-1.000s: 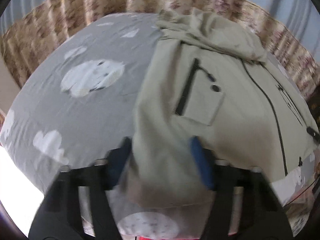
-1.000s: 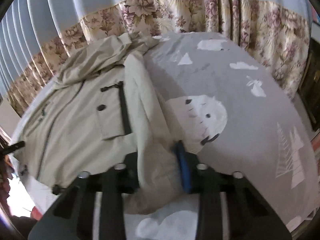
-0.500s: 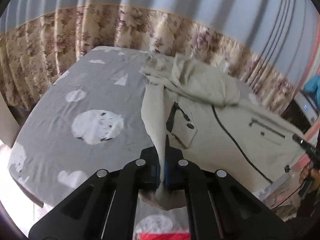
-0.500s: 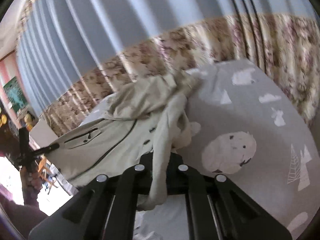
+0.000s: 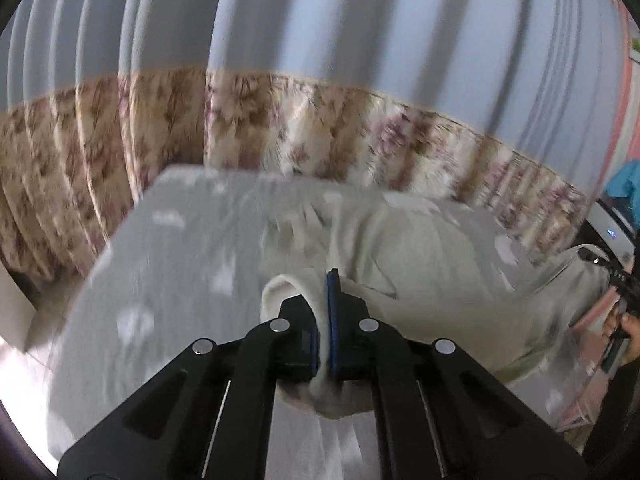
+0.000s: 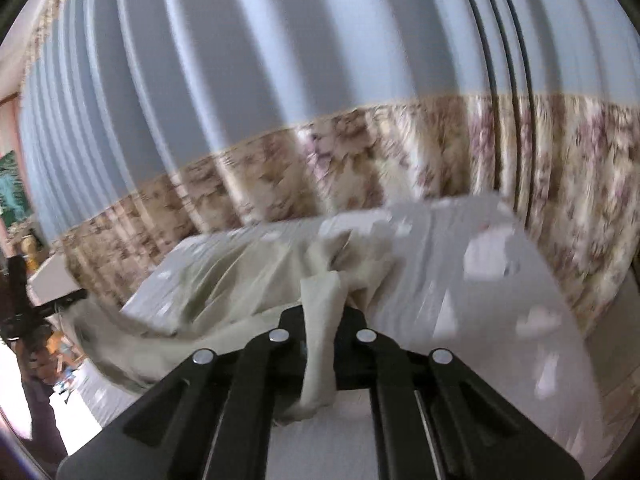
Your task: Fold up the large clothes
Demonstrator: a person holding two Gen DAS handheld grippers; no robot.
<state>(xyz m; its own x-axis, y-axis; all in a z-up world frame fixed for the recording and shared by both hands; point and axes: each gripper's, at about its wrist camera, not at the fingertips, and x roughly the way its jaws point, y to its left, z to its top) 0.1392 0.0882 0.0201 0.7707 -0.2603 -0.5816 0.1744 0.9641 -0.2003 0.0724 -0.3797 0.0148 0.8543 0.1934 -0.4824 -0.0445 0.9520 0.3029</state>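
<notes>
A large beige jacket (image 5: 420, 256) lies on the grey patterned bed (image 5: 168, 264), blurred by motion. My left gripper (image 5: 323, 312) is shut on a fold of the jacket's hem, which hangs below the blue pads. In the right wrist view the same jacket (image 6: 240, 276) stretches away to the left, and my right gripper (image 6: 322, 320) is shut on another strip of its hem, held above the bed (image 6: 480, 288). The lifted cloth sags between the two grips. The right gripper's pads are hidden by the fabric.
A curtain, blue above with a floral band (image 5: 248, 120) below, hangs right behind the bed. The other gripper and a hand (image 5: 620, 320) show at the right edge of the left wrist view. Dark furniture (image 6: 20, 304) stands left of the bed.
Both grippers closed on the jacket's hem and rose well above the bed, pulling the cloth up. The views now tilt toward the curtain, and the jacket has bunched and stretched.
</notes>
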